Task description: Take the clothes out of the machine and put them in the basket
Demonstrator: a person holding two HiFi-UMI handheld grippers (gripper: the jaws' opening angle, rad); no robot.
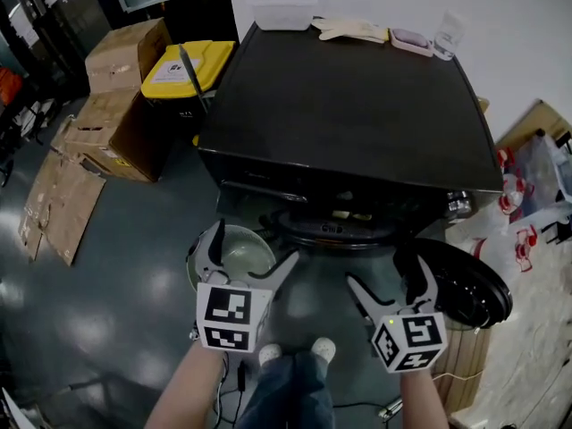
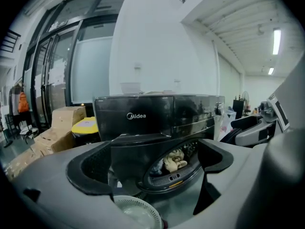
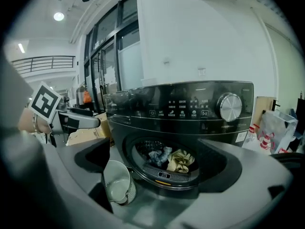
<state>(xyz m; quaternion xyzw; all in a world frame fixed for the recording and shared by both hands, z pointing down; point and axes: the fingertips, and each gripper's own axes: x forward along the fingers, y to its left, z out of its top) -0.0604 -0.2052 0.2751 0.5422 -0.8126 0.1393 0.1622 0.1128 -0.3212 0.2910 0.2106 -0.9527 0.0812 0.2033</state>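
A black front-loading washing machine (image 1: 349, 114) stands ahead with its round door (image 1: 469, 280) swung open to the right. Inside the drum lie a beige cloth (image 3: 181, 160) and a bluish-grey cloth (image 3: 157, 155); the beige cloth (image 2: 174, 160) also shows in the left gripper view. A pale round basket (image 1: 234, 250) sits on the floor left of the opening. My left gripper (image 1: 248, 257) hangs open just above the basket. My right gripper (image 1: 386, 280) is open in front of the drum. Both are empty.
Cardboard boxes (image 1: 114, 96) and a yellow-lidded bin (image 1: 188, 65) stand left of the machine. On its top lie a clear tub (image 1: 284, 9), gloves (image 1: 353, 29) and a soap dish (image 1: 412, 40). Plastic bags (image 1: 536, 181) sit at right. The person's shoes (image 1: 299, 352) show below.
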